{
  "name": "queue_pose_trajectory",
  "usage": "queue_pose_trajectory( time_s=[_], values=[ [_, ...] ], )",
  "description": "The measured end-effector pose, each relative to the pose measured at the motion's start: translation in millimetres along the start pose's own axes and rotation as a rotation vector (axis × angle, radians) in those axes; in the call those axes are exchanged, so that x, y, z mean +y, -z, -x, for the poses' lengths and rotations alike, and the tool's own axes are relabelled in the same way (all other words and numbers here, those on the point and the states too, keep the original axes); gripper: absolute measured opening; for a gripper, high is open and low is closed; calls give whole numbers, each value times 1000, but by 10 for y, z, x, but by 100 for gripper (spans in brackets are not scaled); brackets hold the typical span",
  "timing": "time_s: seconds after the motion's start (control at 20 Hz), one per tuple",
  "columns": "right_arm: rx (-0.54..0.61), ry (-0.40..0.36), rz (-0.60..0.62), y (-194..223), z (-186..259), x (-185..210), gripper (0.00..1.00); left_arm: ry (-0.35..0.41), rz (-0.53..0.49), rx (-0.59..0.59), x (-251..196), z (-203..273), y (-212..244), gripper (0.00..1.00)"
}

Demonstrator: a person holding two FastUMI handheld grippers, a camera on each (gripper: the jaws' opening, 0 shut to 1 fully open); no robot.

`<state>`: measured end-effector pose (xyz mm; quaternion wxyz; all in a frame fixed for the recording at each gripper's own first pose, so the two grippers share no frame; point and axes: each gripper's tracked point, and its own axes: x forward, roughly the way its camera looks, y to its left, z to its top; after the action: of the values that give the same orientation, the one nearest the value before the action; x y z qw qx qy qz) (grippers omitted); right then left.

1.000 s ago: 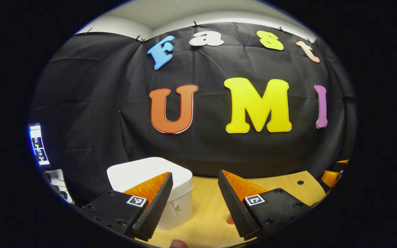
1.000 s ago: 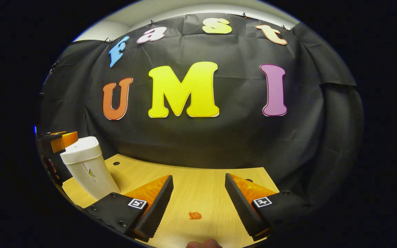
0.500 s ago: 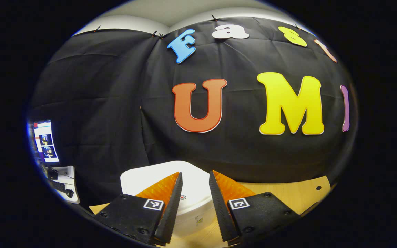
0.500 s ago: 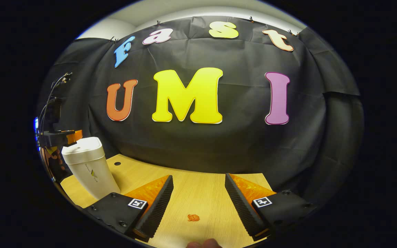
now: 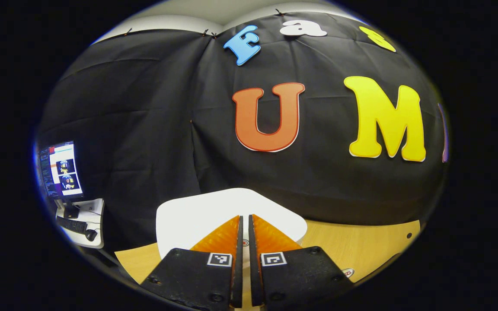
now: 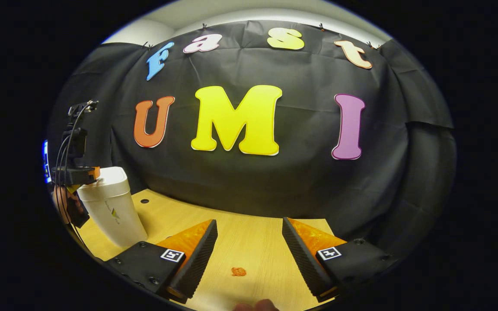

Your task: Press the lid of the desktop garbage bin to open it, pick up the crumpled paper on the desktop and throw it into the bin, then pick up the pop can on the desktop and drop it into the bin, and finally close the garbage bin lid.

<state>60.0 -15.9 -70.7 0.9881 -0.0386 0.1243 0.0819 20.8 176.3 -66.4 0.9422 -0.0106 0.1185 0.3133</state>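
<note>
Left gripper (image 5: 243,224) poised over the lid (image 5: 214,211) of the garbage bin (image 6: 110,203); right gripper (image 6: 249,242) idle above the desk (image 6: 249,246).

In the left gripper view the jaws are nearly closed, a thin slit between them, grasping nothing, and lie over the white lid at lower centre; contact cannot be judged. A monitor (image 5: 61,170) sits at far left. The right gripper view places the bin upright at lower left with the left gripper (image 6: 76,175) level at its top, and a small orange crumpled paper (image 6: 238,271) on the desk between the wide-open, empty right jaws.
</note>
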Motion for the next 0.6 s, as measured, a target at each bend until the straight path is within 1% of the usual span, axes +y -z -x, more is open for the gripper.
queue_pose_trajectory(
  time_s=[0.05,0.15,0.3,0.45,0.5,0.6],
  values=[
    [-2,5,-2,6,3,-21,95,-5,2,13,8,-11,43,6],
    [-1,13,-4,16,-1,-25,95,-10,-1,36,19,-3,102,4],
    [5,15,-1,52,9,-1,95,-27,-20,35,31,-19,124,4],
    [14,16,-10,120,29,-1,95,-16,38,43,16,-43,188,3],
    [16,19,-6,135,39,-10,95,-15,34,50,-1,-27,187,4],
    [15,22,-3,152,59,-25,95,-21,7,22,7,-24,111,4]
  ],
)
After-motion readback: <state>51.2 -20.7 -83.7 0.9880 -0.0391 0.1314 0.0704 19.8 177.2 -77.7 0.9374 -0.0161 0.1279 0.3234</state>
